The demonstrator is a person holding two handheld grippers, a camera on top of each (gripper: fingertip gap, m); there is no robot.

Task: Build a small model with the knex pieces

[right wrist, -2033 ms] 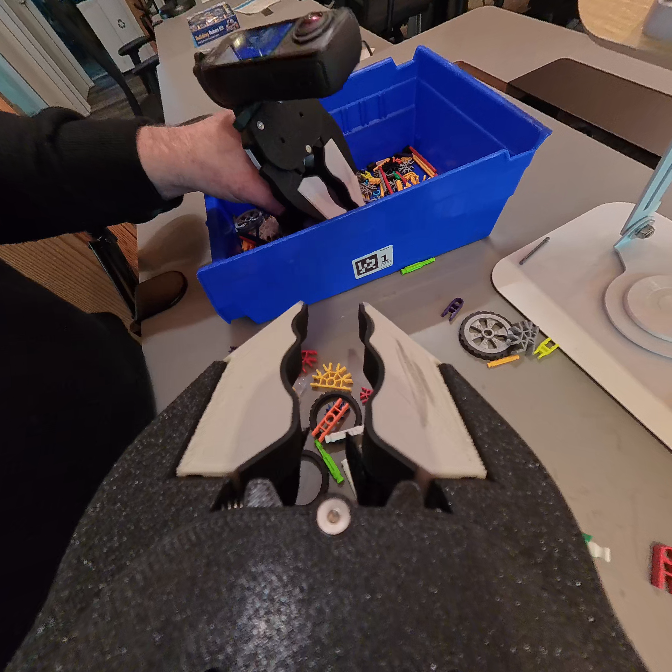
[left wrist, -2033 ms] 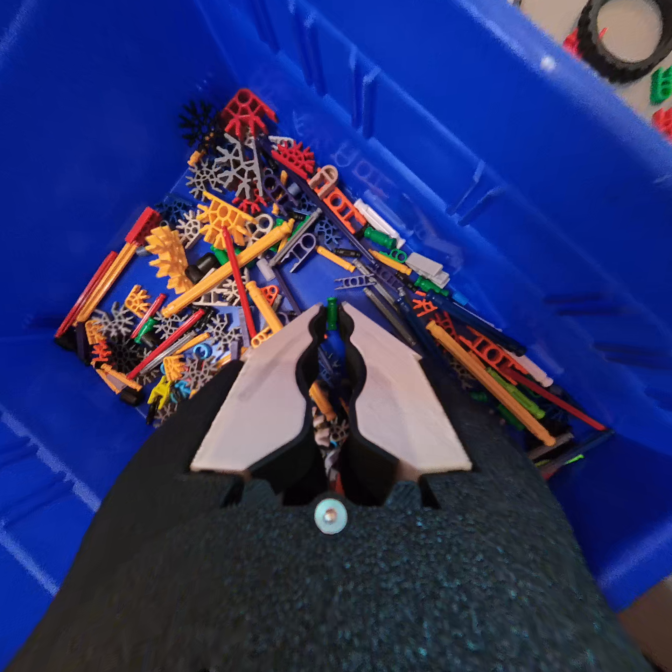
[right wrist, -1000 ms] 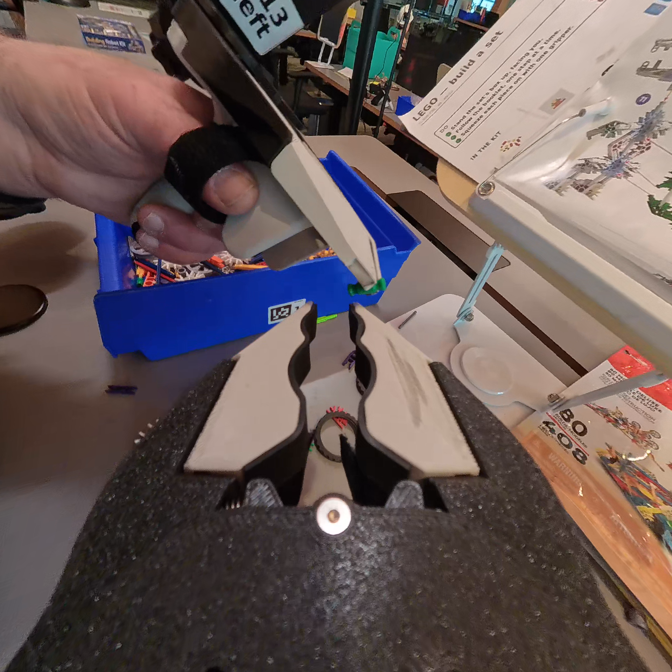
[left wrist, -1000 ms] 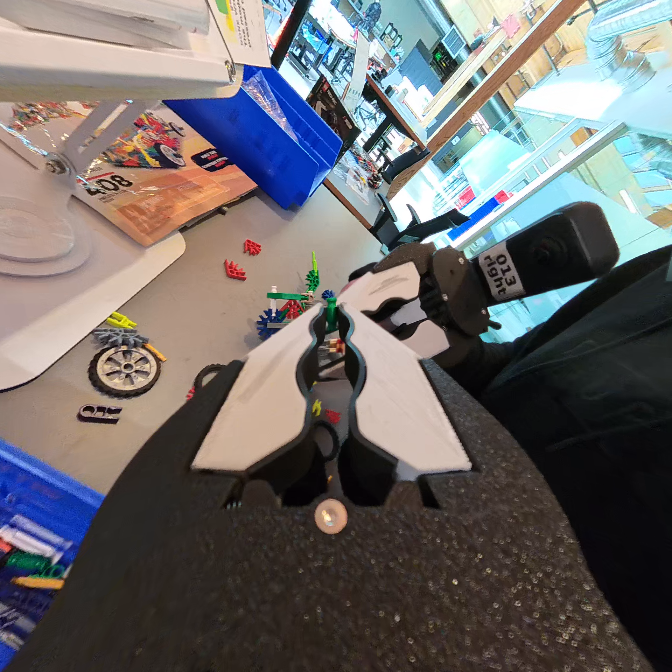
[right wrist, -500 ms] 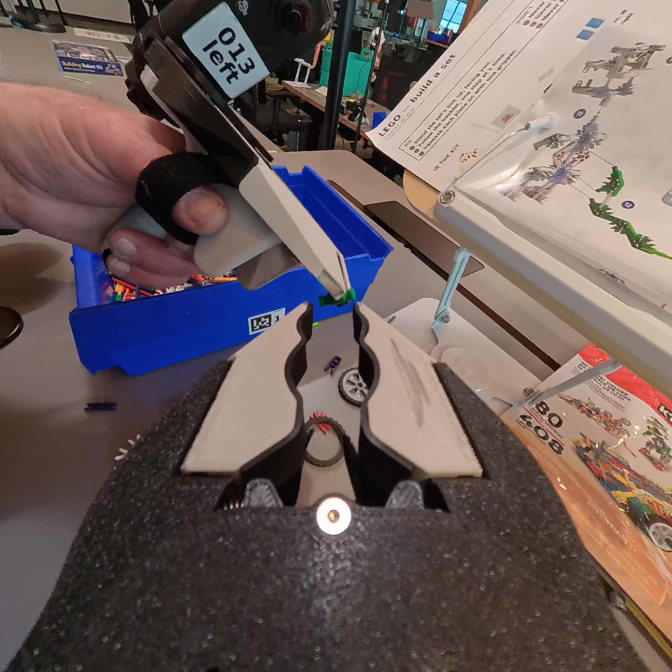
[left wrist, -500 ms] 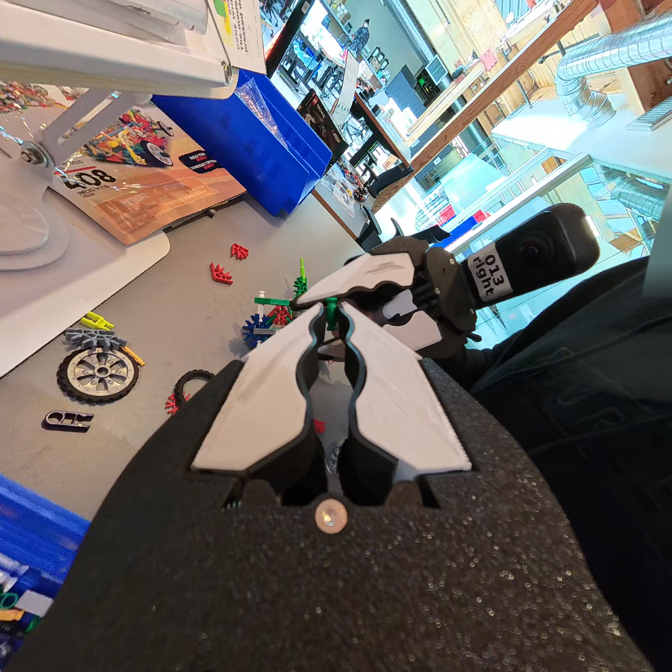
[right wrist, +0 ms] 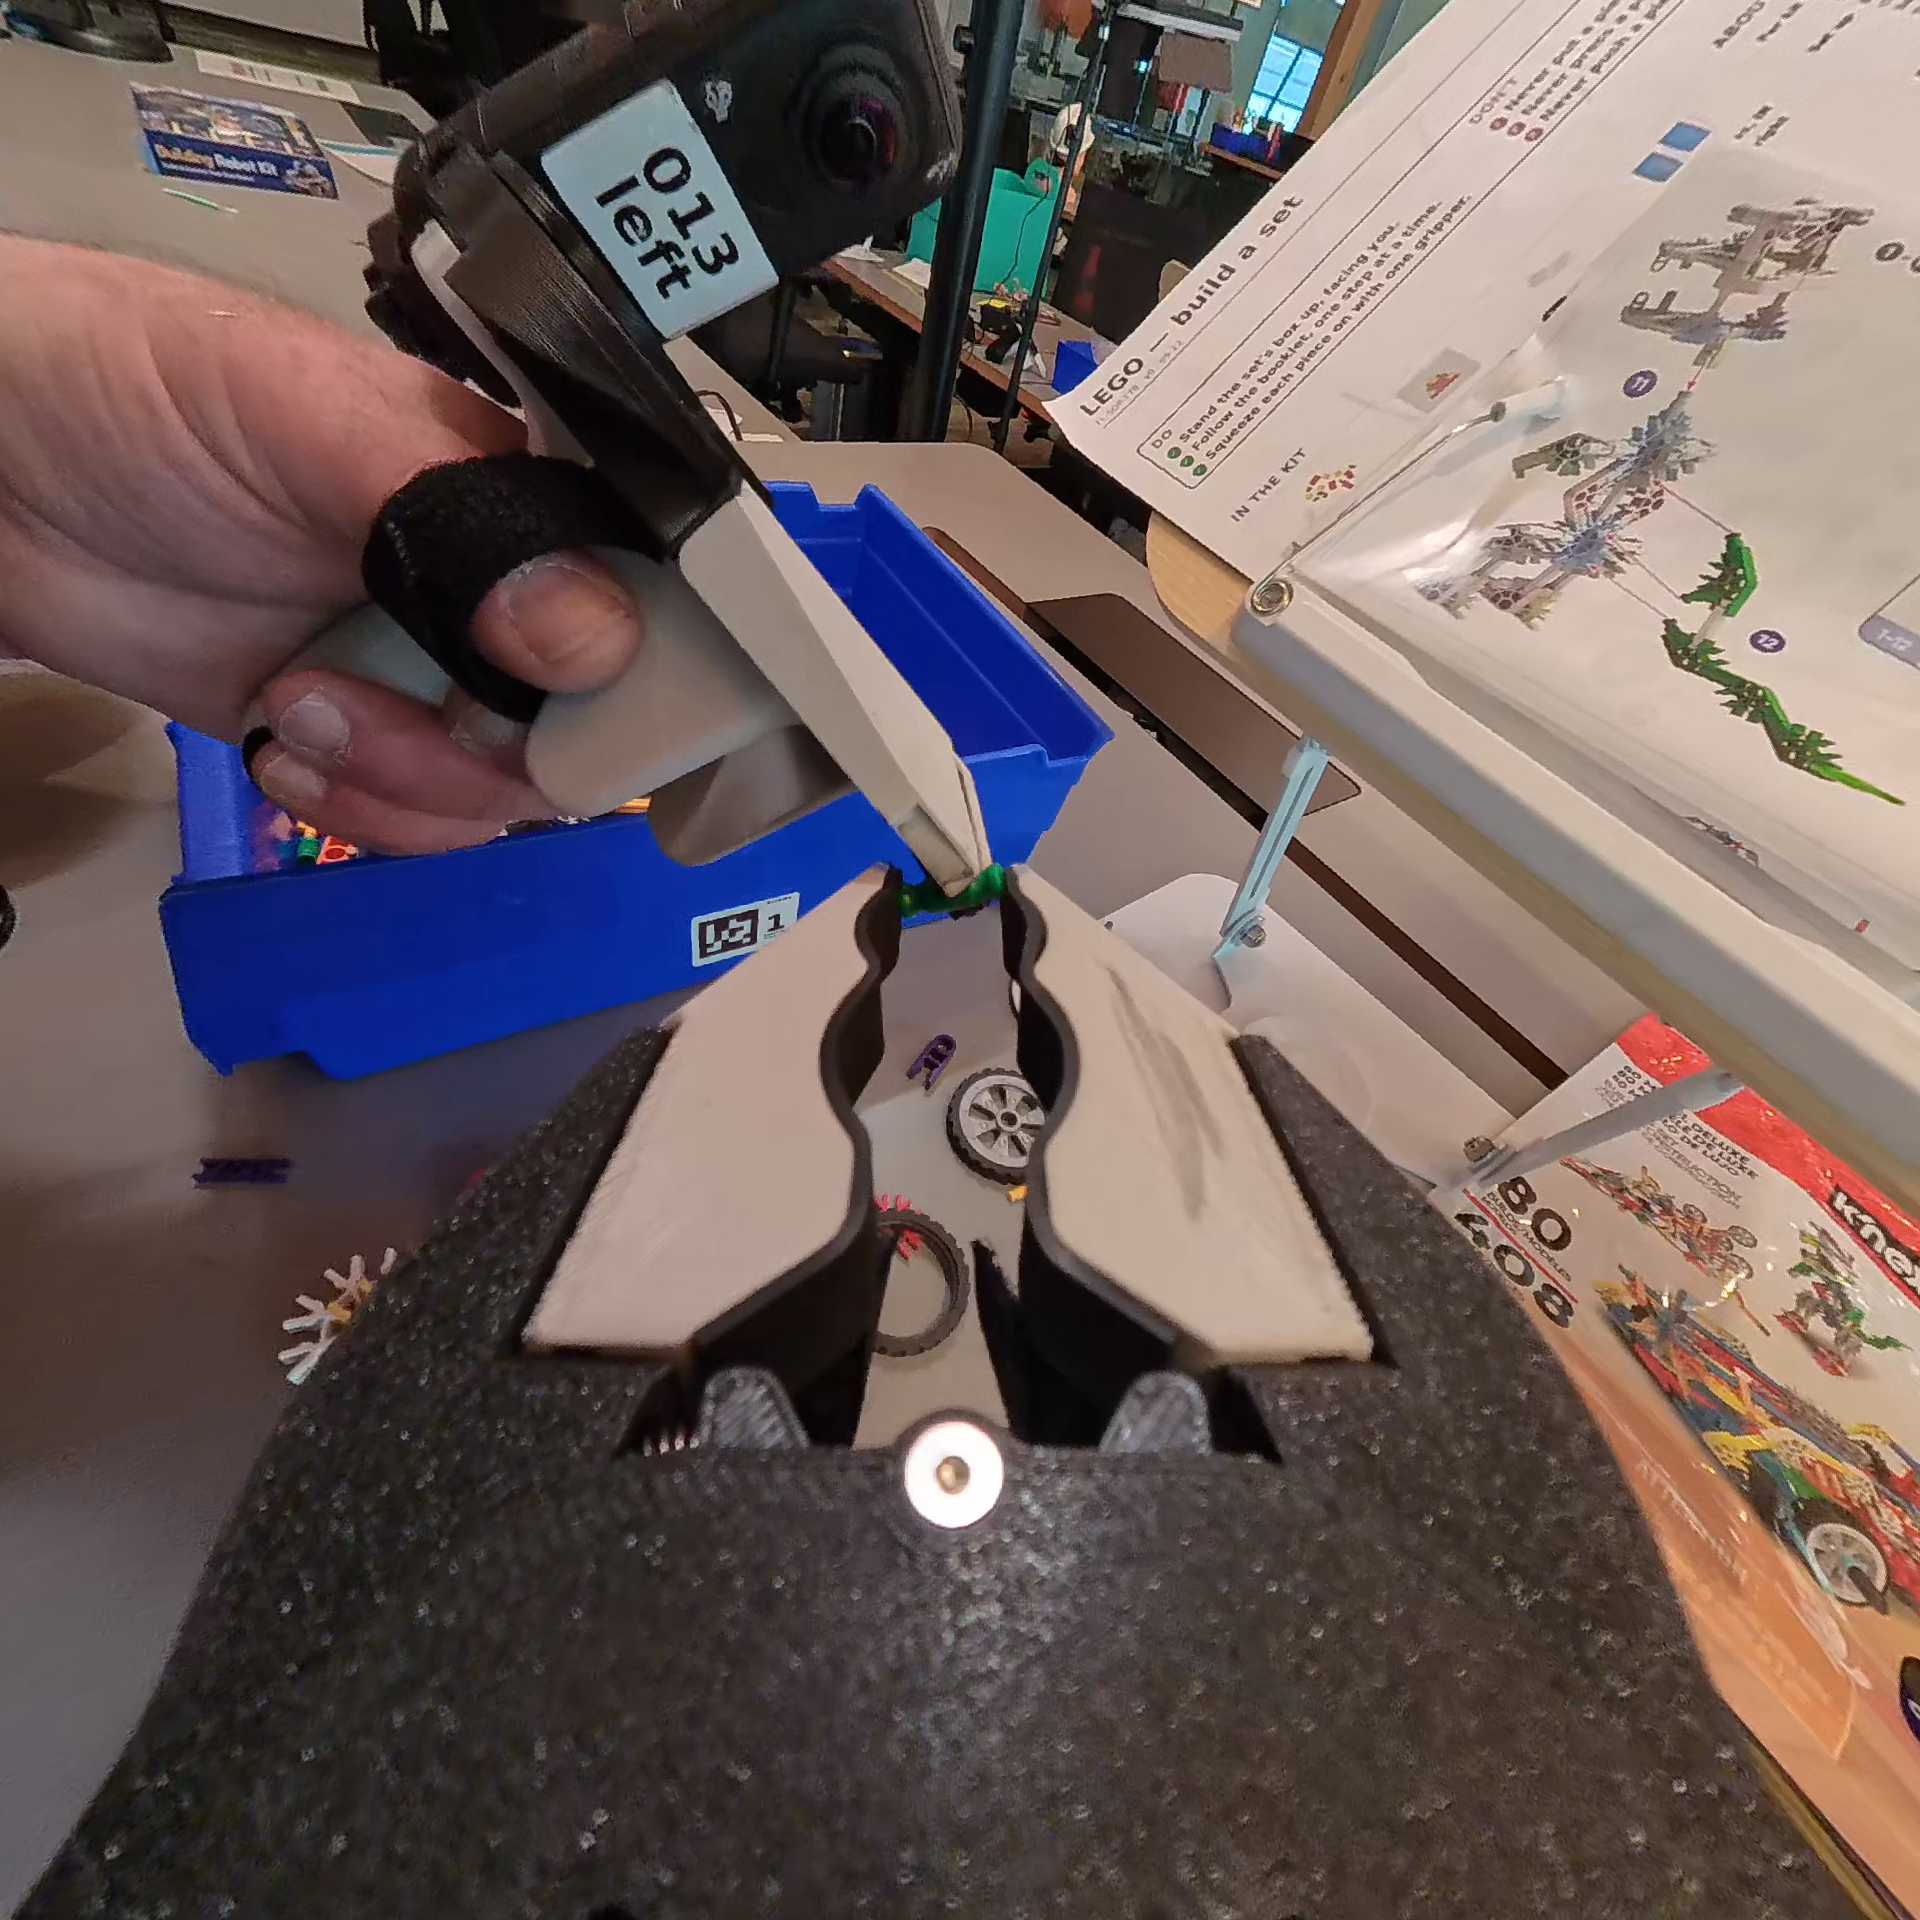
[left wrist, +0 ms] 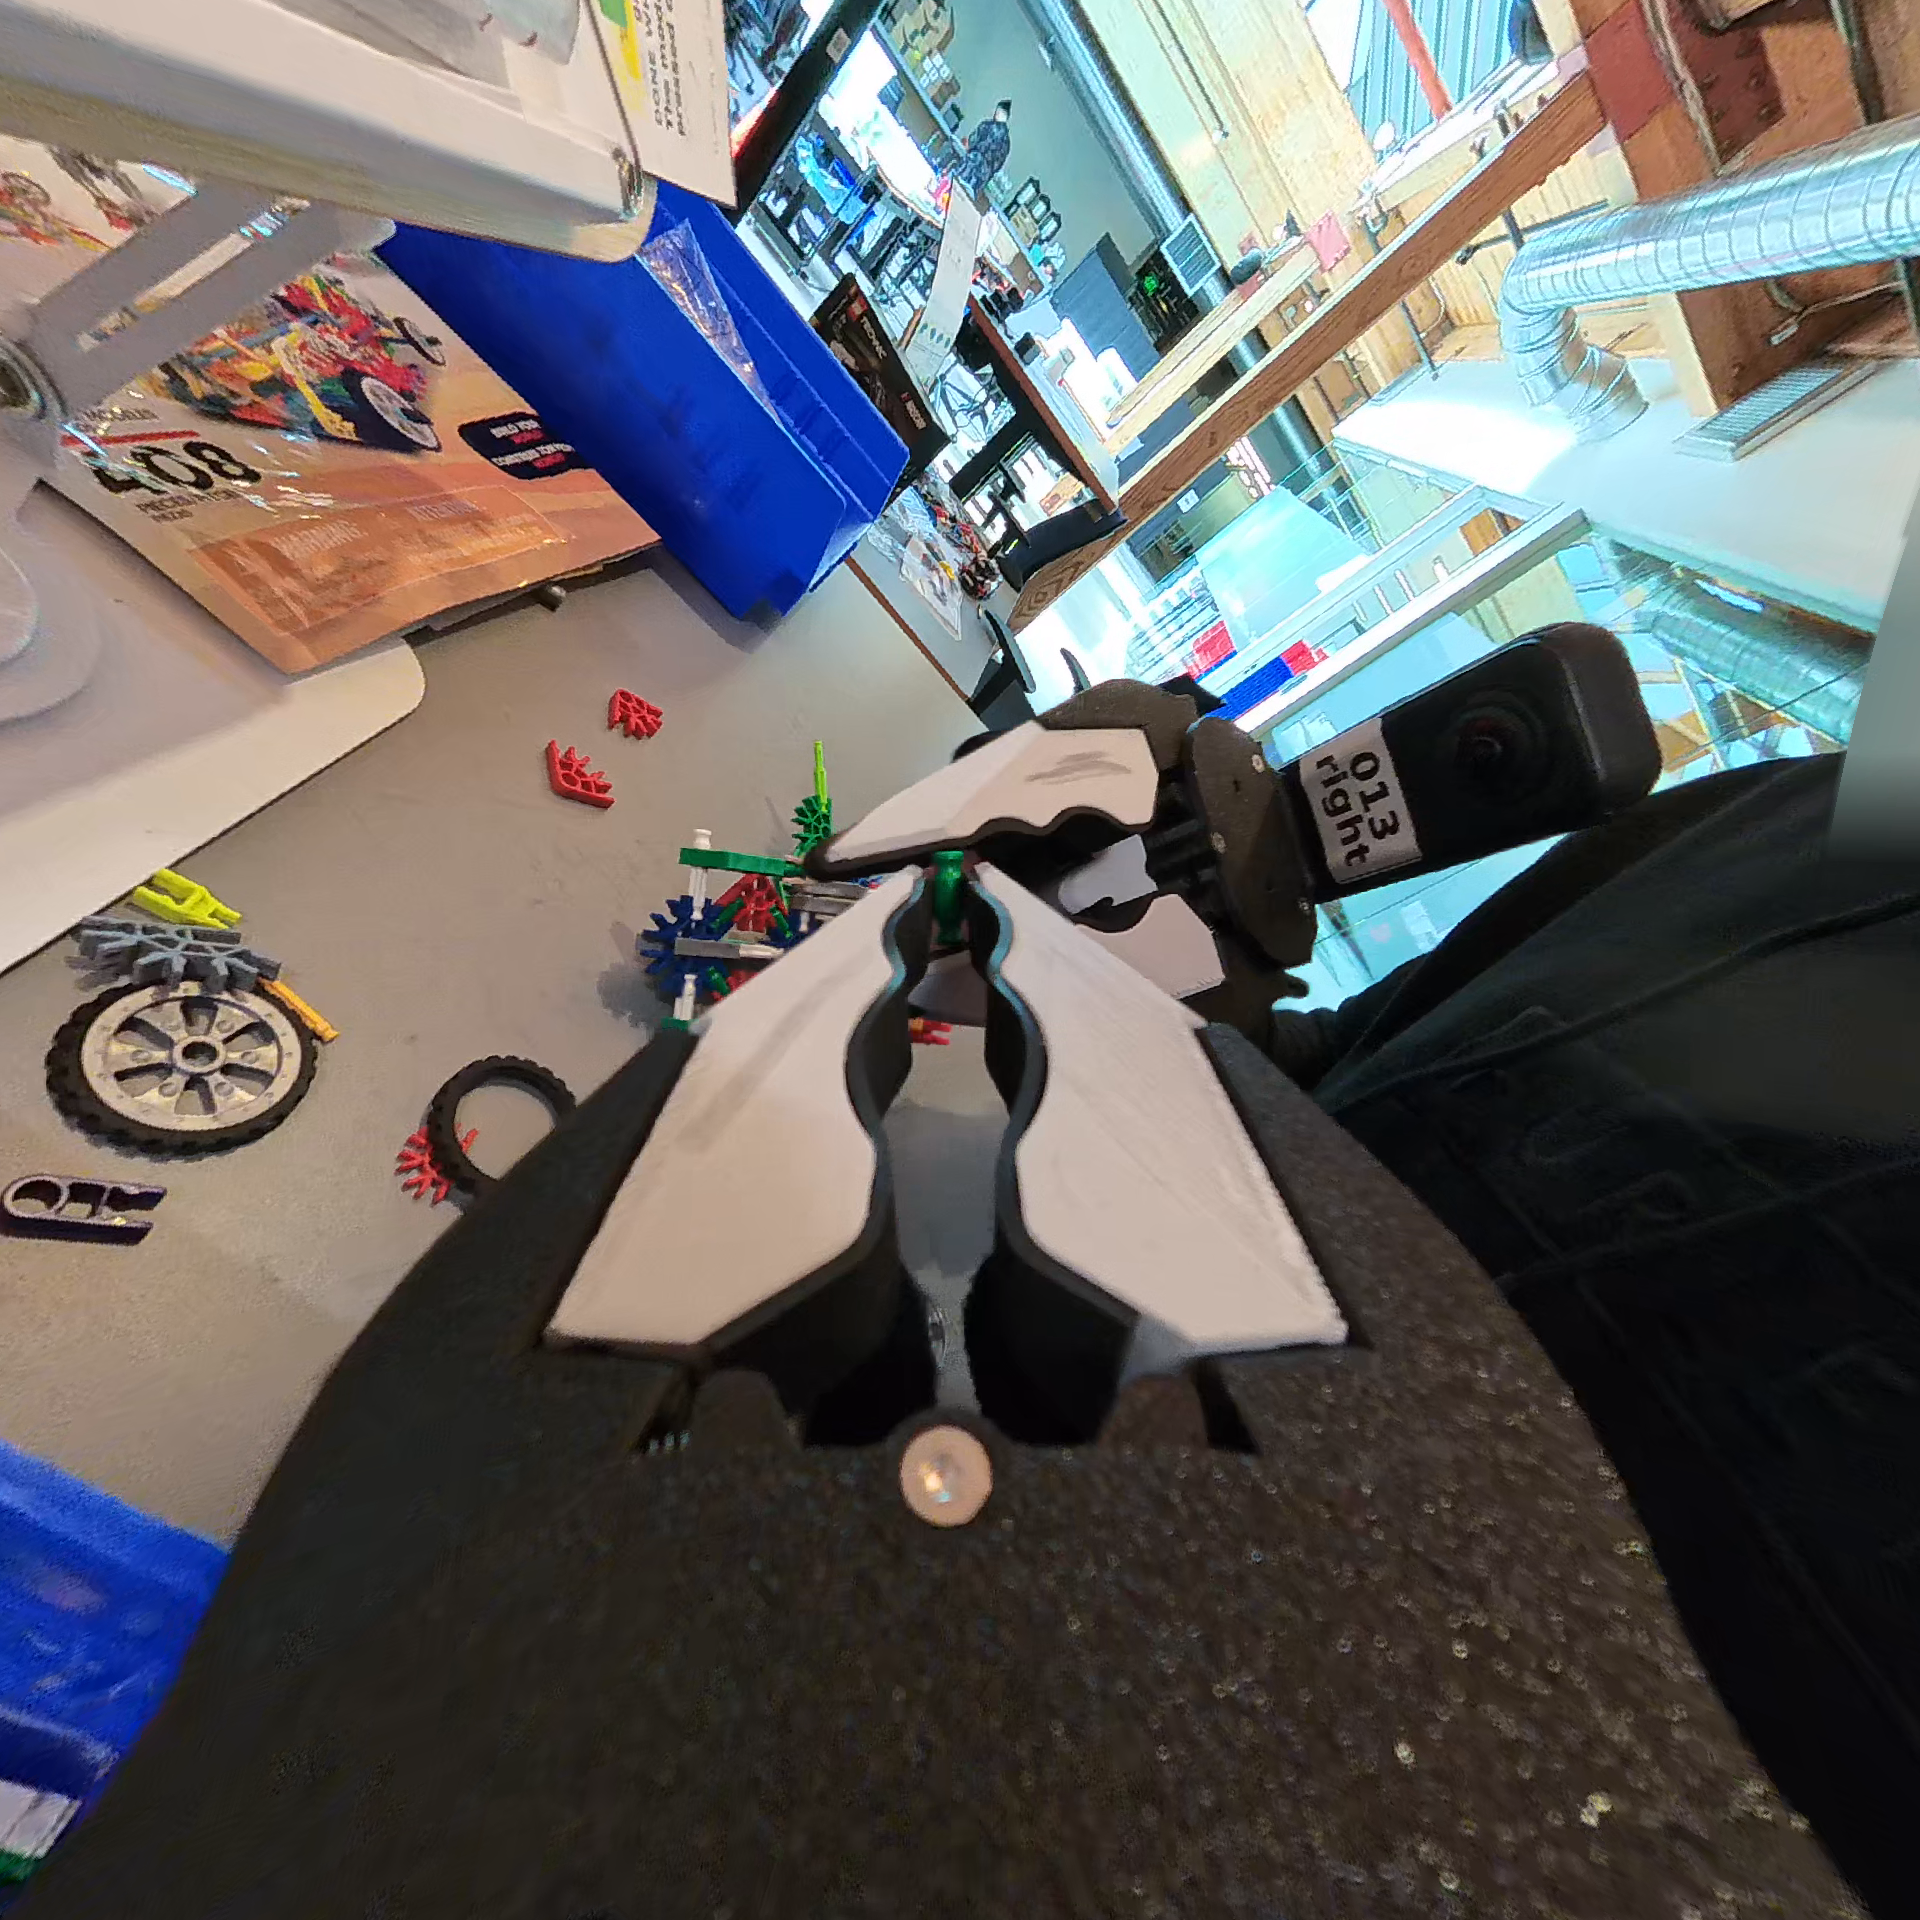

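left gripper (left wrist: pixel 948 902): jaws pinch green rod (left wrist: pixel 945 894) | right gripper (right wrist: pixel 948 902): jaws spread, tips flanking rod | midair above table (left wrist: pixel 436 914)

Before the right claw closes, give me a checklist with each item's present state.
1. Left claw clamped on the small green plastic rod: ok.
2. Rod between the right claw's open tips: ok.
3. Right claw empty: ok.
4. Rod clear of the grey table: ok.
5. Rod aligned squarely with the right claw's pads: cannot tell.
6. Blue plastic bin out of the way: ok.
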